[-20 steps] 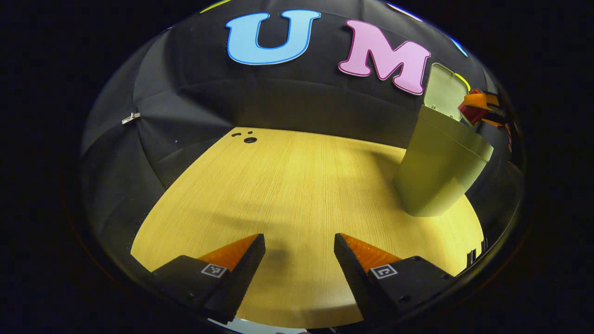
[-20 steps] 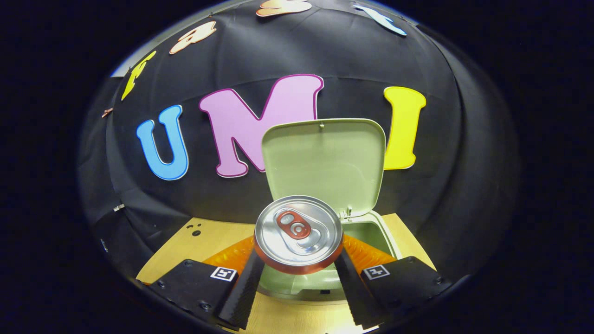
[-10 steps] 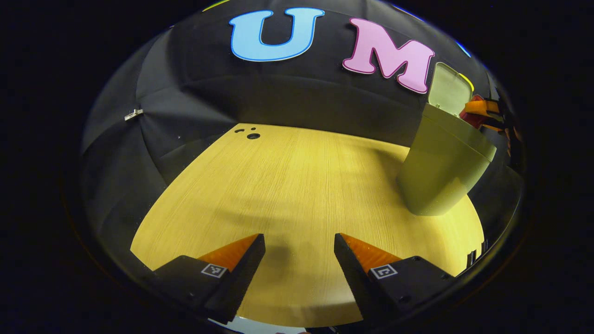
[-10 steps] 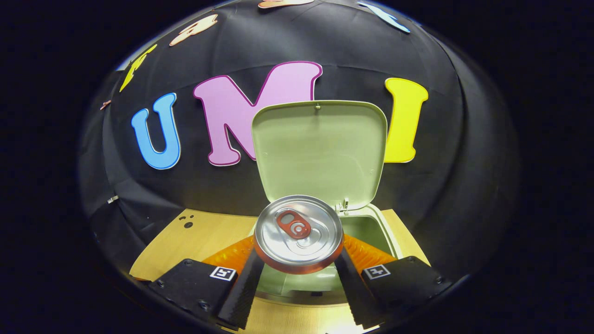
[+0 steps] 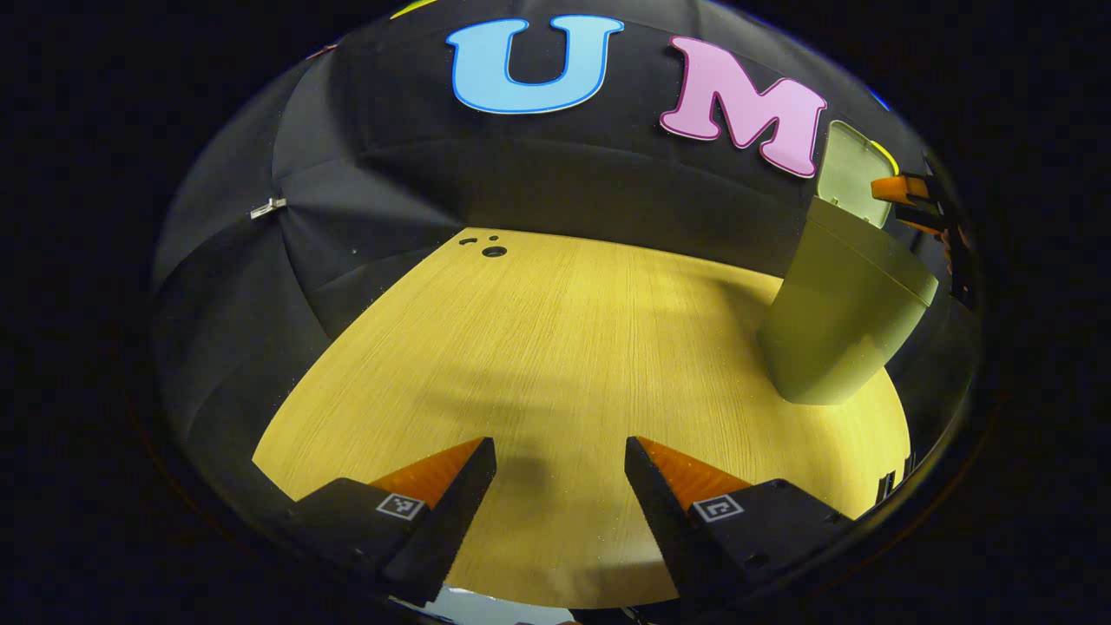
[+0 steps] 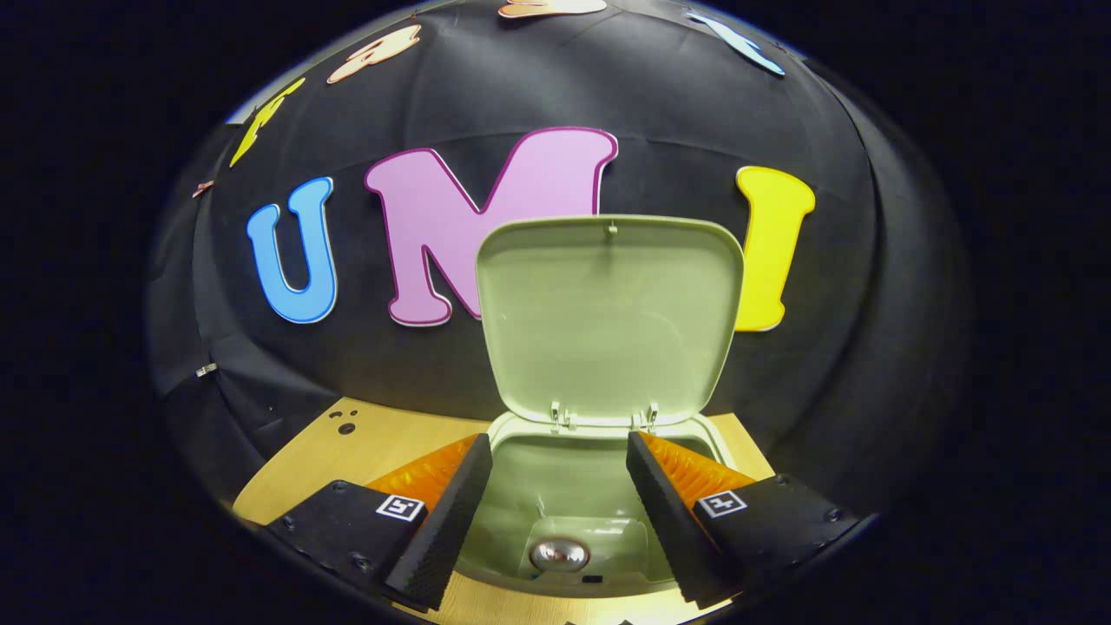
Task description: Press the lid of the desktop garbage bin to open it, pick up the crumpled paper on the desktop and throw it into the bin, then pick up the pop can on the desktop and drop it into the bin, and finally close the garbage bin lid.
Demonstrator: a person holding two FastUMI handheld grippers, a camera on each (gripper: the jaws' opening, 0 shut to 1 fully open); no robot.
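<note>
Your right hand-held gripper [image 6: 559, 486] hangs directly over the open bin [image 6: 599, 508], its two fingers spread wide with nothing between them. Between the fingers you look down into the bin, where the can [image 6: 560, 554] lies at the bottom, a rounded silver end facing up. The lid [image 6: 608, 317] stands upright behind the opening, hinged at the far rim. Your left hand-held gripper [image 5: 561, 486] is low over the wooden counter [image 5: 555, 347], its fingers also spread wide and empty, with bare counter showing between them. From that side the bin [image 5: 838, 317] stands well off to the right, near the counter's edge, lid [image 5: 851, 169] raised, and a tip of your right hand-held gripper [image 5: 907, 195] shows above its rim.
</note>
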